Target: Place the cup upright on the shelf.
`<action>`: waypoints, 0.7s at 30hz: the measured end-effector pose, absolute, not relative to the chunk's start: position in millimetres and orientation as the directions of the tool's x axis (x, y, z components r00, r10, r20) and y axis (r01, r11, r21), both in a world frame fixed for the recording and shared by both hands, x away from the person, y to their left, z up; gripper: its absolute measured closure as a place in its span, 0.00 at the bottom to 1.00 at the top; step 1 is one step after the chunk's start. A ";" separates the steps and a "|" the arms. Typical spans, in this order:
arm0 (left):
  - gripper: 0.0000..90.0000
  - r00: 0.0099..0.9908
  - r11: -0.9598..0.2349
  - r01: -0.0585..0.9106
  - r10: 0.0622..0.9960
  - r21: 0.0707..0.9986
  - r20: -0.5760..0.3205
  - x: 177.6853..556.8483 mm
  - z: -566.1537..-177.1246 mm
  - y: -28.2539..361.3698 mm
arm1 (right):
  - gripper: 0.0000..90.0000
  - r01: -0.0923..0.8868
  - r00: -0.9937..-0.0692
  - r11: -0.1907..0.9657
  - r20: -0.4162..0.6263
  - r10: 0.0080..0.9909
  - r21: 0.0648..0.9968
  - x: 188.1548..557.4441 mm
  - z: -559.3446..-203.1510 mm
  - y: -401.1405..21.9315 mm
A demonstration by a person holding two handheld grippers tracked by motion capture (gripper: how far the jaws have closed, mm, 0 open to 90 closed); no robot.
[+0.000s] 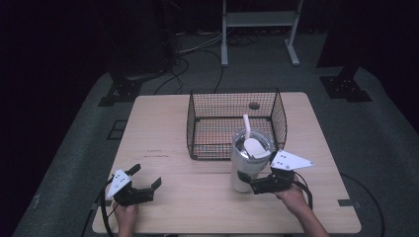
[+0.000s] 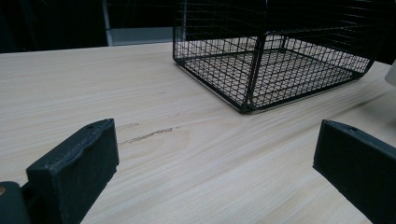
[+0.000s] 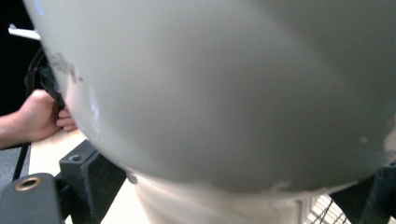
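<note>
Your right claw (image 1: 245,183) sits at the lower body of the white tumbler (image 1: 245,163), which stands on the counter (image 1: 197,197) just in front of the black wire basket (image 1: 236,123), near its right front corner; in the right gripper view the tumbler's wall (image 3: 224,88) bulges between the jaws, which stand on either side of the narrower base, but you cannot tell from here whether they have bitten yet or are merely close; treat it as unsecured

Judge the tumbler as stiff, smooth and likely slippery, with some weight if it is an insulated steel type; it is tall and top-loaded by its lid and white straw (image 1: 246,124), so it will want to tip if you lift from low down; the tapered base gives the jaws a flatter seat, yet a hold nearer mid-body would keep it steadier; squeeze firmly, since the glossy wall offers little friction, and keep it upright in case it holds liquid

Your left claw (image 1: 146,179) hangs open over bare counter at the near left, well apart from the tumbler, with nothing between its jaws; the left gripper view looks across the wood toward the basket (image 2: 261,70)

The basket's front wall stands right behind the tumbler, and the straw rises above it; clear both before any move over the rim
</note>
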State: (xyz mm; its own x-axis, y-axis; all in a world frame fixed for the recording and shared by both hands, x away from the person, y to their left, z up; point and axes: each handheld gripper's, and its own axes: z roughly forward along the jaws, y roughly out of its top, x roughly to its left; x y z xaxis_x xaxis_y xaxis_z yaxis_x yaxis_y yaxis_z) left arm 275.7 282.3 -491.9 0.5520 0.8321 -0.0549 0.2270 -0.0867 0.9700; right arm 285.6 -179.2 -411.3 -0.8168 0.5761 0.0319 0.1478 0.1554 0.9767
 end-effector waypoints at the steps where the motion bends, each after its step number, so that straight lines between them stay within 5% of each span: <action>1: 0.00 0.552 -0.087 0.227 0.832 0.970 -0.055 275.7 -491.9 282.4 | 0.10 0.151 -0.817 0.152 0.036 0.576 0.977 285.7 -409.4 -178.7; 21: 0.00 0.552 -0.085 0.226 0.832 0.970 -0.056 275.7 -491.8 282.6 | 0.10 0.106 -0.830 0.167 -0.005 0.557 0.980 302.3 -369.8 -169.6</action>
